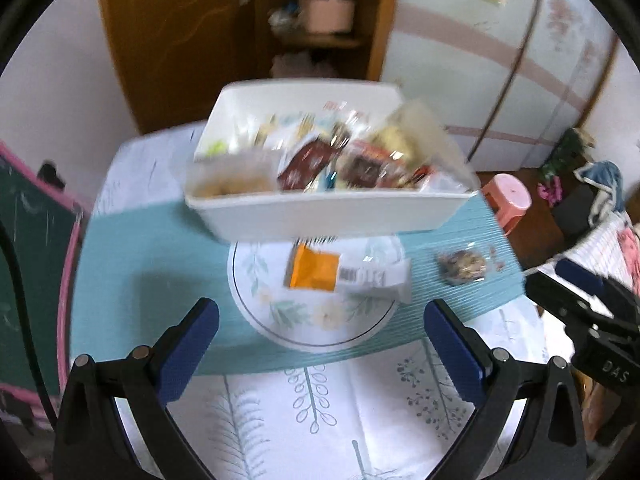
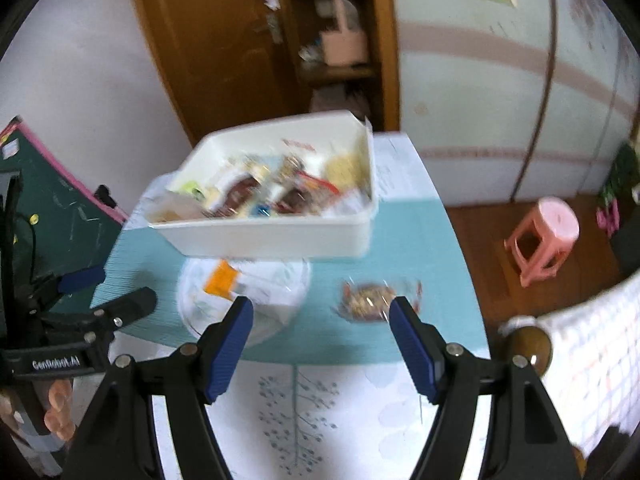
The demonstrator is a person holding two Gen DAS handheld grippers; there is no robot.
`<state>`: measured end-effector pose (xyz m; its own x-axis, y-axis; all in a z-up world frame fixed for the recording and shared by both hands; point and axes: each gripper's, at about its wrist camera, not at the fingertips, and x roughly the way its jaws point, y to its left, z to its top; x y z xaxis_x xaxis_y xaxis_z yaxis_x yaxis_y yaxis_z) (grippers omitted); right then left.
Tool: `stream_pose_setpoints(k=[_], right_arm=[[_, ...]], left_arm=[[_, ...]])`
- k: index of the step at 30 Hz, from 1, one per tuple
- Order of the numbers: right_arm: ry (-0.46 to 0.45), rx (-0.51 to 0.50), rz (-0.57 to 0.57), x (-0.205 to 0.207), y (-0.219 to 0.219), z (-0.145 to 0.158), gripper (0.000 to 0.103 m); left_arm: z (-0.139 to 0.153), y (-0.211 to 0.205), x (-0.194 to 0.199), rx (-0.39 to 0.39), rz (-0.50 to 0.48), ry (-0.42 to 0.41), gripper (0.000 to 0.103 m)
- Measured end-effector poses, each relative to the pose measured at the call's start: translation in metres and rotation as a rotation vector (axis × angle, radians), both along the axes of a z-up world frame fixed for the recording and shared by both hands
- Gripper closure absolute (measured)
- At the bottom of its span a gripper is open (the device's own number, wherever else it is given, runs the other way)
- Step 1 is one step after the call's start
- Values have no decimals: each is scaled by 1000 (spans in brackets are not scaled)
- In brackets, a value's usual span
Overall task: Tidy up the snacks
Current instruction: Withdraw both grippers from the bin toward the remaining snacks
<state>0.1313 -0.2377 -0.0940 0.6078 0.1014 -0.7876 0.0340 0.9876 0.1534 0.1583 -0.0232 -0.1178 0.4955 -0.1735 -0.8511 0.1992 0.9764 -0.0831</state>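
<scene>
A white plastic bin [image 1: 332, 210] [image 2: 272, 236] packed with several wrapped snacks stands at the back of the teal mat. In front of it a floral plate [image 1: 320, 320] [image 2: 280, 280] carries an orange and white packet [image 1: 320, 272] [image 2: 222, 278]. A clear-wrapped nut snack [image 1: 462, 266] [image 2: 368, 296] lies on the mat right of the plate. My left gripper [image 1: 320, 332] [image 2: 116, 288] hovers open over the plate's near rim, holding nothing. My right gripper [image 2: 322, 328] [image 1: 560, 284] is open and empty, its right finger just in front of the nut snack. Both views are blurred.
The teal mat [image 1: 152, 264] [image 2: 412, 240] lies on a table with a white leaf-print cloth [image 1: 320, 408]. A green chalkboard [image 1: 28, 240] leans at the left. A pink stool [image 2: 544, 236] stands on the floor to the right, and a wooden shelf unit [image 2: 328, 40] behind the table.
</scene>
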Motion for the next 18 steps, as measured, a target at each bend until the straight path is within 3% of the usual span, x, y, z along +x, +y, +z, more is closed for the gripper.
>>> stream_pose_setpoints(k=[11,18], right_arm=[[129,124,-161,25,-54,-73,32],[153,128,-171,50,-56,-95,32]], left_arm=[[-61,-30,45,3,196,135,1],[-87,-50,67,26,281,185,1]])
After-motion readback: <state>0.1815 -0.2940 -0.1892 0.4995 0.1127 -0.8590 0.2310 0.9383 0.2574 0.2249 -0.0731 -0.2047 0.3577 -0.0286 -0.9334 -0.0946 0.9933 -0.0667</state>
